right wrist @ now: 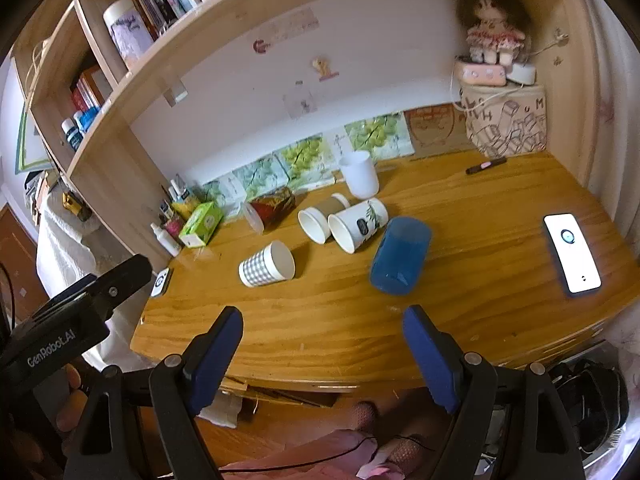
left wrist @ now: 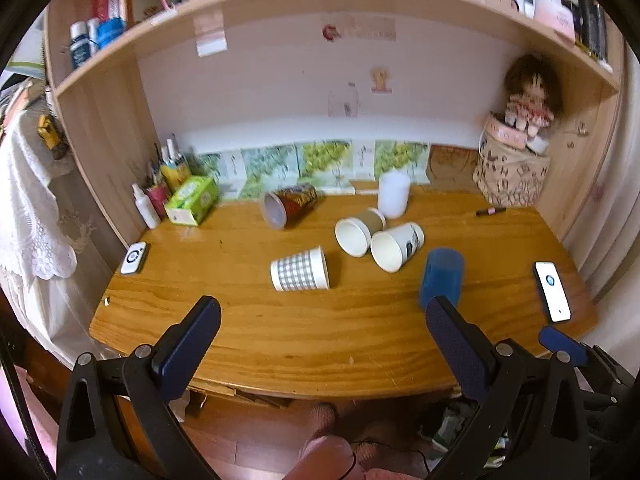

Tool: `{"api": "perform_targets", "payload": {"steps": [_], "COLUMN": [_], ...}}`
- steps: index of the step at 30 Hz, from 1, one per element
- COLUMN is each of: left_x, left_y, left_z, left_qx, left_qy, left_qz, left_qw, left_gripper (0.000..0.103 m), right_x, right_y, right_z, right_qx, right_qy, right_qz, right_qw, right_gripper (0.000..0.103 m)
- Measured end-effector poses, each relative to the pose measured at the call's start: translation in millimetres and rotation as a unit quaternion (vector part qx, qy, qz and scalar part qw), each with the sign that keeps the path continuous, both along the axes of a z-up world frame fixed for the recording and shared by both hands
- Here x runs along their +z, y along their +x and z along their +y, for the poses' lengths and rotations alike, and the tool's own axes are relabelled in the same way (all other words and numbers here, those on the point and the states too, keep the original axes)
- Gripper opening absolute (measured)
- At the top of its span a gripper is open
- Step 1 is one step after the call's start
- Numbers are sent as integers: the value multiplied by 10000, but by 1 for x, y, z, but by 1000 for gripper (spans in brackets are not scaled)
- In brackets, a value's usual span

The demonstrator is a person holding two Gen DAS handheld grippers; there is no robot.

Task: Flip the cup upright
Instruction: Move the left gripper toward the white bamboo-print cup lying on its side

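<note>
Blue cup lies on its side on surface, just right of white paper cups. My right claw spread wide, empty. Likely light, slick plastic; pinch across mid-body.

My left gripper has black plastic arms with silver round screws and dark blue, finely textured pads. My right gripper is built the same, its pads brighter blue. White "GenRobot.AI" lettering marks a black housing. Bare fingers grip the handle; pink clothing below.
</note>
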State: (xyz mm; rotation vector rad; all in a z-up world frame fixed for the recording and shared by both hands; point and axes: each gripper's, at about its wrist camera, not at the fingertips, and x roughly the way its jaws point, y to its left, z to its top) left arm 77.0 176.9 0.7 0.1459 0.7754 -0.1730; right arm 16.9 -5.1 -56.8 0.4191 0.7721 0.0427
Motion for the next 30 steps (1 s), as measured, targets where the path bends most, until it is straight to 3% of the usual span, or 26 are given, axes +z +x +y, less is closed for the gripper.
{"api": "perform_targets", "payload": {"steps": [13, 23, 30], "left_x": [-14, -22, -34], "left_y": [52, 114, 158], "left_z": [-22, -50, -79], "left_qx": [-532, -1316, -1835], "left_qy": [103, 389, 593], "left_qz": [552, 661, 875], "left_qw": [9970, 9883, 9773], "left_gripper": [102, 102, 102], "right_x": [-19, -28, -39], "right_y": [43, 89, 121], "right_z": [7, -2, -11], "right_qx": [291, 210, 200], "right_qy": [-237, -470, -850], "right_qz": [310, -159, -422], "right_qw": [9988, 9985, 9953], "right_gripper": [83, 83, 83]}}
